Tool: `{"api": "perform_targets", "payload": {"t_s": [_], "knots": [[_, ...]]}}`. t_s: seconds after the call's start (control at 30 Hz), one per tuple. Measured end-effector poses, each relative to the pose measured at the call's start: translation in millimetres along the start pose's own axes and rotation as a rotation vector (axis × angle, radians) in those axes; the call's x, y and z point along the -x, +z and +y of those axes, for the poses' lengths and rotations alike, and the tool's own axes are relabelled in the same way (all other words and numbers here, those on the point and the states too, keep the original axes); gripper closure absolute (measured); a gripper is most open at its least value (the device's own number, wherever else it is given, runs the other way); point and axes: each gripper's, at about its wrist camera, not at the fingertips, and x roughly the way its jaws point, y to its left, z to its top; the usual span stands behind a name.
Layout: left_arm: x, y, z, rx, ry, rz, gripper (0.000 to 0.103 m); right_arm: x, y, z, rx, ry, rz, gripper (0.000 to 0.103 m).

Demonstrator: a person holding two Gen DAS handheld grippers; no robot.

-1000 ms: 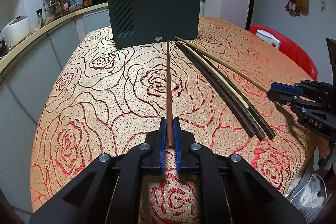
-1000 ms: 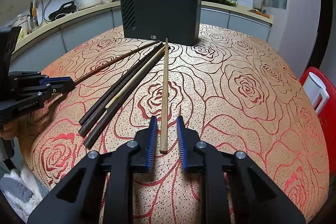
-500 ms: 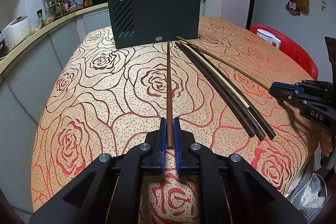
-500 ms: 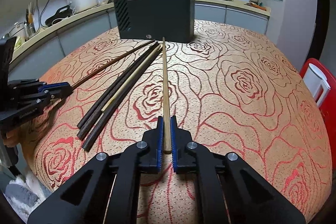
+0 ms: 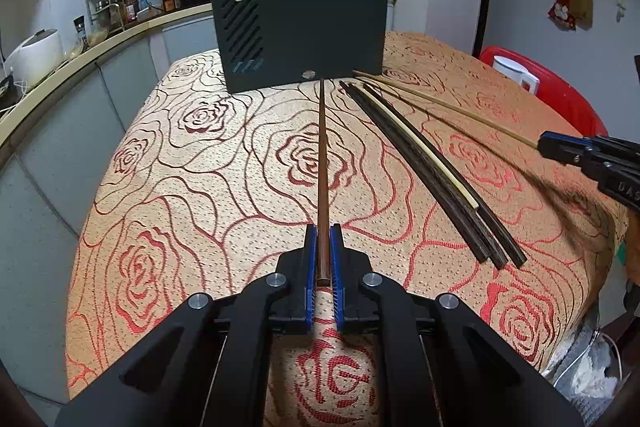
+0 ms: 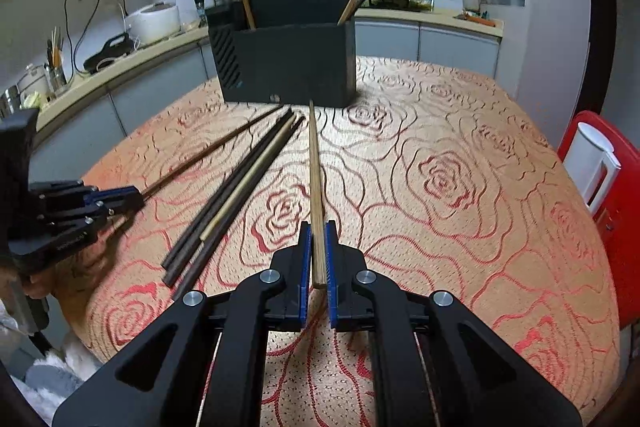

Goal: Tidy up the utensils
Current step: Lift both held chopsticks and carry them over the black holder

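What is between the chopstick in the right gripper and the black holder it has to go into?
Nothing visible. The light chopstick in the right gripper points at the black holder across bare tablecloth; the loose chopsticks lie off to its left.

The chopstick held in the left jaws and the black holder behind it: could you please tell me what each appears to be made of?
The reddish-brown chopstick looks like wood with a smooth, faintly glossy finish; its even warm colour suggests that, though lacquer or stain is possible. The black utensil holder looks like matte moulded plastic: flat dull walls and cleanly cut slanted vent slots on one side, though painted metal cannot be ruled out.
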Motion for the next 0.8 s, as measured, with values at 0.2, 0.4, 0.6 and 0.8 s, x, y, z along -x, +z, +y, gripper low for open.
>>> {"api": "perform_targets", "payload": {"t_s": [0.2, 0.4, 0.6, 0.8], "knots": [[14.9, 8.0, 5.2, 0.016, 0.008, -0.04, 0.097, 17.5, 13.1, -10.2, -0.032, 0.001, -0.052, 0.095], [41.0, 19.2, 7.3, 0.021, 0.012, -0.111, 0.097, 34.5, 24.1, -21.6, -0.06, -0.013, -0.108, 0.096], [62.8, 32.3, 11.9, 0.021, 0.027, -0.158, 0.097, 49.5, 34.5, -27.8, -0.081, 0.0, -0.151, 0.099], [80.7, 46.6, 16.3, 0.027, 0.034, -0.206, 0.097, 55.6, 38.7, -34.3, -0.079, 0.006, -0.167, 0.099]]}}
